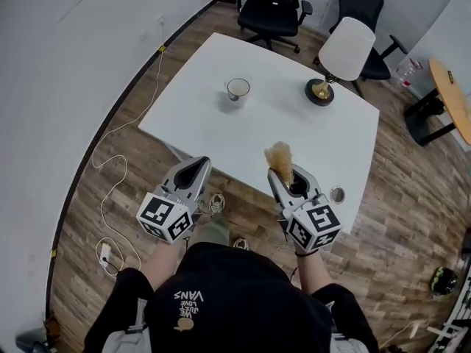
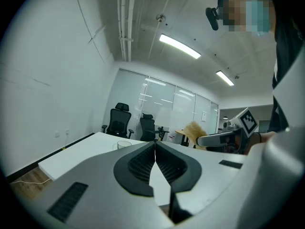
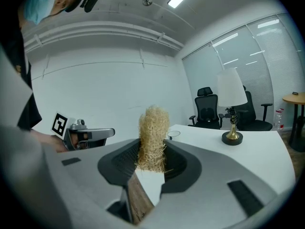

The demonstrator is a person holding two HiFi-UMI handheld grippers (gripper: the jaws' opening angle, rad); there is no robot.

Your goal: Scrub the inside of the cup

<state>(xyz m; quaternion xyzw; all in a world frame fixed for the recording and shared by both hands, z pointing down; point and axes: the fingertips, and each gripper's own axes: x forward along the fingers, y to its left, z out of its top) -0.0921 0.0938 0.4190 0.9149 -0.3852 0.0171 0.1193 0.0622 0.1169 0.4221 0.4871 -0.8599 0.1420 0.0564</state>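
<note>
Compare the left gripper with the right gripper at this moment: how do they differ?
The left gripper has its jaws shut together on nothing; the right gripper is shut on a straw-coloured scrubber. In the head view the left gripper's tip lies just short of the white table, while the right gripper's tip reaches over its near edge. Both point toward the cup.

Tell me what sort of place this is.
Probably an office meeting room: black swivel chairs at a white table, a glass partition wall, and strip lights overhead.
</note>
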